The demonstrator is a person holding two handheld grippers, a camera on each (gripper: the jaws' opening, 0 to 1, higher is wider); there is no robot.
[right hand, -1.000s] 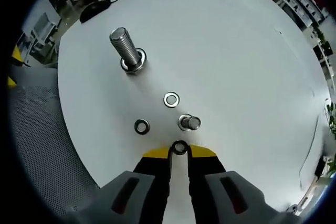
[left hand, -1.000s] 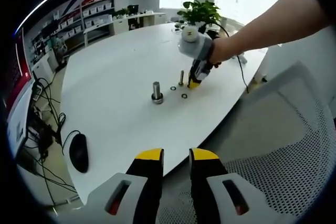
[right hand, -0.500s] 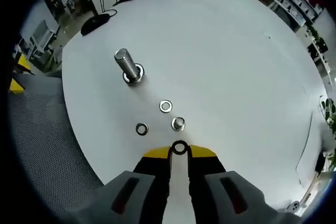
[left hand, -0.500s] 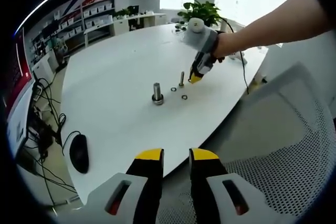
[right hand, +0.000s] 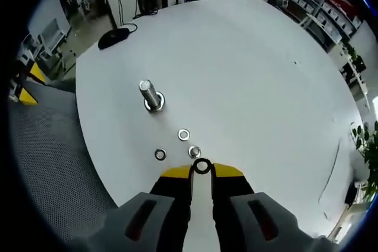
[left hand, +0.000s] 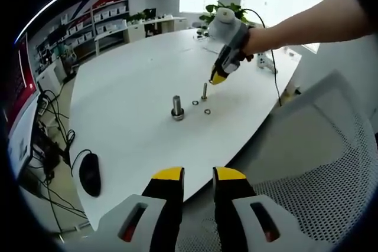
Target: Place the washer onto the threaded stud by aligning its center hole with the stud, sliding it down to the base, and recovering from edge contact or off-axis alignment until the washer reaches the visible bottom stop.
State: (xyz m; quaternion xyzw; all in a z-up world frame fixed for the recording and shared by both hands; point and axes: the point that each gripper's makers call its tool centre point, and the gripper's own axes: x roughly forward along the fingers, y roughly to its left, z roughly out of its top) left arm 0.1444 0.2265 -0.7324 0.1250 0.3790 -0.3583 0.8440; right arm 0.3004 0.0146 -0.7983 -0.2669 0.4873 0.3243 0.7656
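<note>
In the right gripper view my right gripper is shut on a small steel washer, held flat between the yellow fingertips. It hangs well above the table, and a thin threaded stud stands just beyond the tips. In the left gripper view the right gripper hovers up and to the right of that stud. My left gripper stays off the table's near edge, its jaws a narrow gap apart with nothing between them.
A thick bolt stands upright on the white table. Two loose washers lie near the thin stud. A black mouse sits at the table's left edge. A mesh chair is beside it, and a potted plant is at the far end.
My right gripper has lifted up and away from the table with the washer, so the studs look smaller. The left gripper has not moved.
</note>
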